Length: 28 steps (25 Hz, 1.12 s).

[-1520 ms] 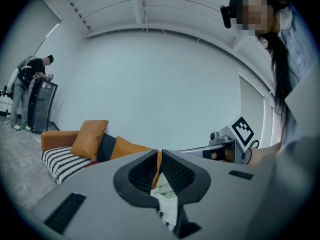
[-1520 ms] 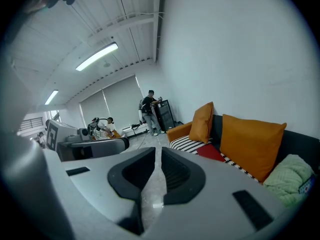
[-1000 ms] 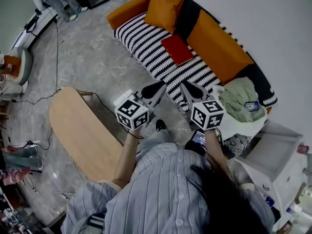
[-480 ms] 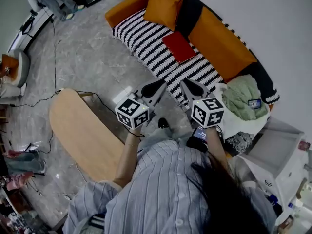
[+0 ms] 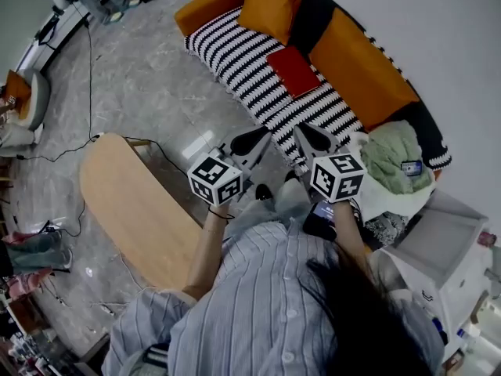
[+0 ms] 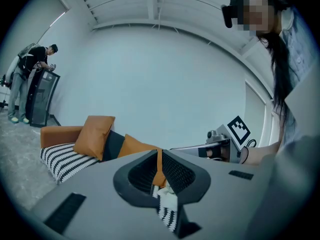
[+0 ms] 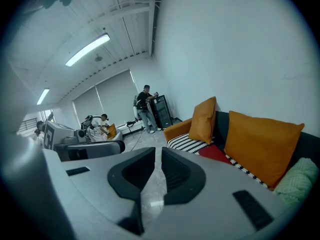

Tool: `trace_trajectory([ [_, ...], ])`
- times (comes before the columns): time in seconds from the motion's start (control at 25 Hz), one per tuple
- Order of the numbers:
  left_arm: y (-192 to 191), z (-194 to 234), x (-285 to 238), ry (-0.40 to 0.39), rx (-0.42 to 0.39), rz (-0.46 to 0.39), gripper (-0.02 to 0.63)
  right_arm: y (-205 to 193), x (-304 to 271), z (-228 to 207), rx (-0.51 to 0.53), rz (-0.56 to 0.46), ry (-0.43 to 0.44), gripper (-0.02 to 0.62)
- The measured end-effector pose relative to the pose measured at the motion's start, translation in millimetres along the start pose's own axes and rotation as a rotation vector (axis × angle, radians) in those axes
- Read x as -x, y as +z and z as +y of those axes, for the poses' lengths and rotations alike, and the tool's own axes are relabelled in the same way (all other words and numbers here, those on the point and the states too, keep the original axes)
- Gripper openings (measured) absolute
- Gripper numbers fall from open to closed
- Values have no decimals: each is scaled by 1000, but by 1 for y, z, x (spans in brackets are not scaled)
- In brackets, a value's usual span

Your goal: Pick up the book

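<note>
A red book (image 5: 293, 70) lies flat on the black-and-white striped seat of the sofa (image 5: 243, 61); it also shows in the right gripper view as the red book (image 7: 215, 153) below the orange cushions. My left gripper (image 5: 264, 135) and right gripper (image 5: 302, 130) hang side by side over the floor just short of the sofa's front edge, both pointing at it. The left gripper (image 6: 159, 153) is shut with nothing in it. The right gripper (image 7: 156, 154) is shut and empty too. In the left gripper view the jaws hide the book.
An oval wooden table (image 5: 133, 210) stands at my left. A green cloth (image 5: 391, 159) lies on the sofa's right end and a white cabinet (image 5: 446, 241) beyond it. Orange cushions (image 5: 274, 2) lean on the backrest. Cables (image 5: 90, 69) cross the floor. People stand far off (image 7: 145, 109).
Both grippers have shifted only slightly toward the sofa and stay shut. The head view has drifted, so the sofa and book sit a little further right in the picture.
</note>
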<state>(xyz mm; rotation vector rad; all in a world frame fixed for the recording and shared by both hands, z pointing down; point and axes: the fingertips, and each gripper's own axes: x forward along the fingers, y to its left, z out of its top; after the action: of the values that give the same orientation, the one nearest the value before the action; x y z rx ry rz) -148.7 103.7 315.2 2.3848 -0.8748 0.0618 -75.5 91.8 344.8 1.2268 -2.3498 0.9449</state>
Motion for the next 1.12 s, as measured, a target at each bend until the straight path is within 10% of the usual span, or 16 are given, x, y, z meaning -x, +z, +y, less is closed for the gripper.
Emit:
trace_trajectory([
  [1.12, 31, 119, -129, 99, 67, -3, 21, 54, -116, -144, -35, 104, 11, 46],
])
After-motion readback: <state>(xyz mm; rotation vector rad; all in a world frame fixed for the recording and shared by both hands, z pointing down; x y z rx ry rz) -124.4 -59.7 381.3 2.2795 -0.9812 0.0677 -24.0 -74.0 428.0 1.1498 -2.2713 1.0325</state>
